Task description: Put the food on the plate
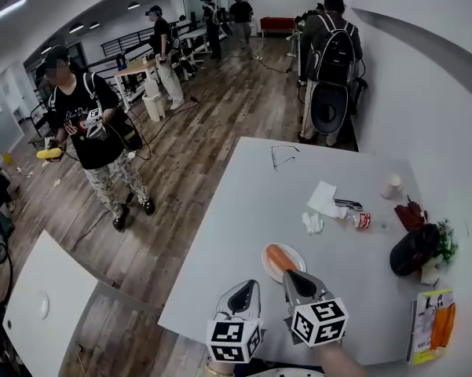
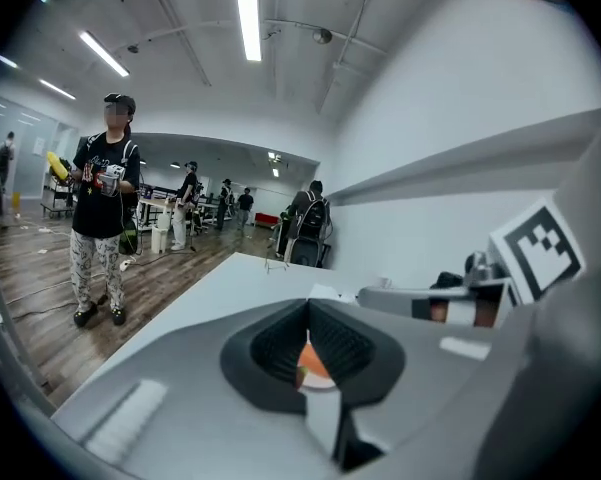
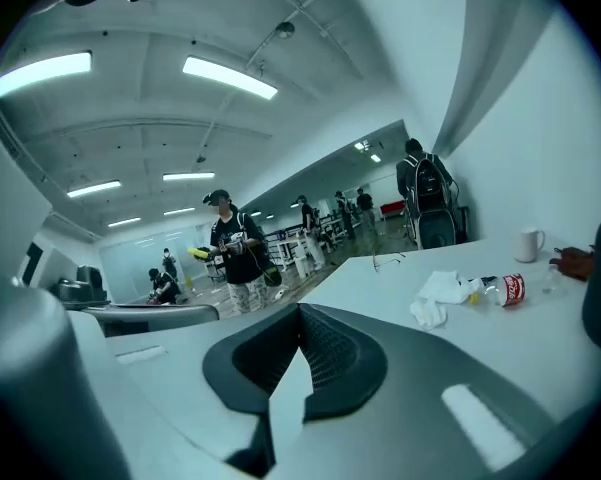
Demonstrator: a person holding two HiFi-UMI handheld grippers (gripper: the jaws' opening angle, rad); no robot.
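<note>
Right tool [image 1: 292, 276] beside food [image 1: 280, 257], seemingly apart

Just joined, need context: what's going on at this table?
A person holds a two-jaw gripper in each hand over the white table. The orange food already lies on the small plate. The right gripper is at the plate's near edge and the left gripper is beside it, off the plate. Both are shut and empty. The placing looks done.

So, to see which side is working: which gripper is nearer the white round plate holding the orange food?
Right. The right gripper is at the near edge of the white round plate; the left gripper sits further off, to the plate's near-left and clear of it.
</note>
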